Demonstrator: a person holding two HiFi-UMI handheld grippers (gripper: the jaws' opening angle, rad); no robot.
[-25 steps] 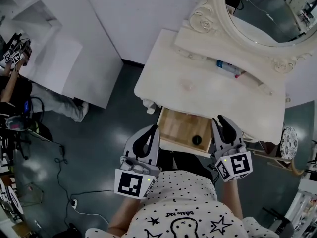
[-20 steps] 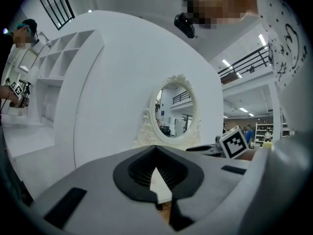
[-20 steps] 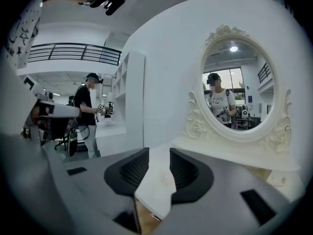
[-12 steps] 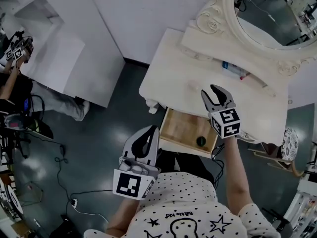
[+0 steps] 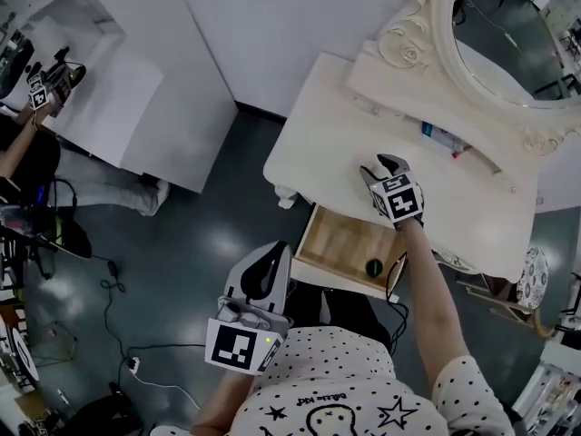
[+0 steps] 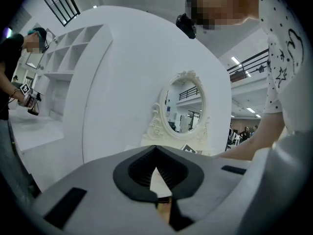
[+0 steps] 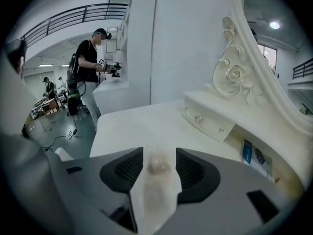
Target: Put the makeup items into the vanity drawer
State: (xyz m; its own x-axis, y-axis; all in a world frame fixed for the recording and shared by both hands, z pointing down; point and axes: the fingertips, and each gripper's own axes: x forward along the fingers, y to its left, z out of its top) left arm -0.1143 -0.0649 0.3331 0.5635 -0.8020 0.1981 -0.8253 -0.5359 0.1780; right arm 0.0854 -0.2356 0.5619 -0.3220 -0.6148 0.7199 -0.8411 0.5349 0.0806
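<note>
My right gripper [image 5: 383,165], jaws opening wide, has the small clear pinkish makeup item [image 7: 157,166] dead ahead between them, near the cream vanity top's [image 5: 318,125] front edge.

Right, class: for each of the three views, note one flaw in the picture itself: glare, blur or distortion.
Head view: glare spots on the dark floor; the vanity top bows. Left gripper view: black corners; the mirror is sharp. Right gripper view: the railing curves; the ceiling lamp is blown out.

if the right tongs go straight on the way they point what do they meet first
Likely the small pinkish item on the vanity top: it lies between the opening right tongs, seemingly not touched.
</note>
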